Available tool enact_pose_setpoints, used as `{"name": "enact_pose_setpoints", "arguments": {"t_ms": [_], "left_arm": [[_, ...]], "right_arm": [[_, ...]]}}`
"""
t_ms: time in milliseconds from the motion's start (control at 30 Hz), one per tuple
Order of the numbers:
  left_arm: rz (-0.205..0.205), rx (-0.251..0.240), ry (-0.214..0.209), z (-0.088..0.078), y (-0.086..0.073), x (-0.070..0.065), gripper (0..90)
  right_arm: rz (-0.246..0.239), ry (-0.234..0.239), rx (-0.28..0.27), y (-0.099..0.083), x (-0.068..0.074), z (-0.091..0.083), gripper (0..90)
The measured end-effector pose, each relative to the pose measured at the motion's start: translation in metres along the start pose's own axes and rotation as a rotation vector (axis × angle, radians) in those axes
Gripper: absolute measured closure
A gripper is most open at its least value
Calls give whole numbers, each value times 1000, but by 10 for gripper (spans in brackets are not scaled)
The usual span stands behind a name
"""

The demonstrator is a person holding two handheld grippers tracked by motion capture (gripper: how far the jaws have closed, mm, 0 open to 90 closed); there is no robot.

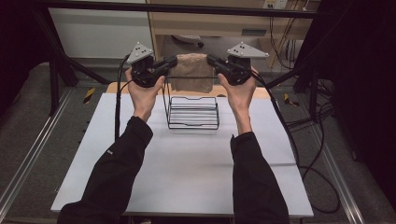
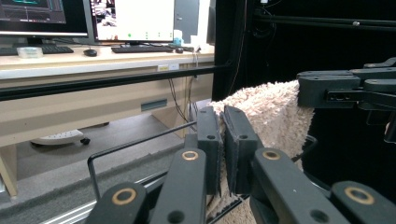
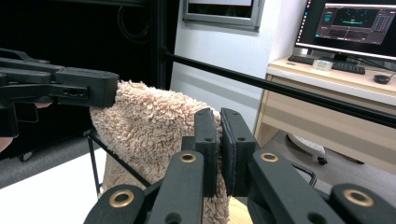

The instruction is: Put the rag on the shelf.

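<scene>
A beige fluffy towel hangs stretched between both grippers, above the top bar of a black wire rack on the white table. My left gripper is shut on the towel's left top corner, and the towel runs from between its jaws toward the other gripper. My right gripper is shut on the right top corner; the towel drapes down over the rack bar. The towel's lower edge hangs behind the rack's top bar in the high view.
A wooden board lies at the table's far edge behind the rack. Black frame bars cross overhead. Cables trail off the right side. A desk with monitors stands beyond the table.
</scene>
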State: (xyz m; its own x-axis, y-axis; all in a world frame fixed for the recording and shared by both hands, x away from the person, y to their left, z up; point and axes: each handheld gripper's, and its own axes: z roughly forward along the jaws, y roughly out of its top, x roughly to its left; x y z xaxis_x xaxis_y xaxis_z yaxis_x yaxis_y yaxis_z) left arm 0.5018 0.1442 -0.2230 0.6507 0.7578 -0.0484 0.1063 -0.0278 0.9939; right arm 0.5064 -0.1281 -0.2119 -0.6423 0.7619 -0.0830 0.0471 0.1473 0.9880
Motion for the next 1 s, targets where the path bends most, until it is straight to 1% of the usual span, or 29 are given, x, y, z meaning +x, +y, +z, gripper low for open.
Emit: {"name": "enact_pose_setpoints", "arguments": {"t_ms": [133,267,533,600,633,700,800,1000], "left_arm": [[1,-1,-7,-2,-1,-2,853],[1,3,-13,-5,-3,-2,852],[5,35,-22,-9,-8,-4,847],[18,47,-21,-11,-9,-5,846],[15,53,-29,-11,-10,-5,845],[28,70,-32,-10,-12,-7,845],[49,74,-29,-12,-14,-10,844],[45,85,-41,-17,-22,-12,839]], "right_arm": [[-15,5,-6,0,3,-4,860],[-29,8,6,0,6,-7,858],[-59,21,33,-2,14,-14,857],[-59,25,39,-4,15,-16,856],[-58,27,46,-6,15,-16,856],[-58,27,58,-10,15,-17,856],[-66,34,60,-15,16,-20,856],[-76,46,53,-22,20,-24,855]]}}
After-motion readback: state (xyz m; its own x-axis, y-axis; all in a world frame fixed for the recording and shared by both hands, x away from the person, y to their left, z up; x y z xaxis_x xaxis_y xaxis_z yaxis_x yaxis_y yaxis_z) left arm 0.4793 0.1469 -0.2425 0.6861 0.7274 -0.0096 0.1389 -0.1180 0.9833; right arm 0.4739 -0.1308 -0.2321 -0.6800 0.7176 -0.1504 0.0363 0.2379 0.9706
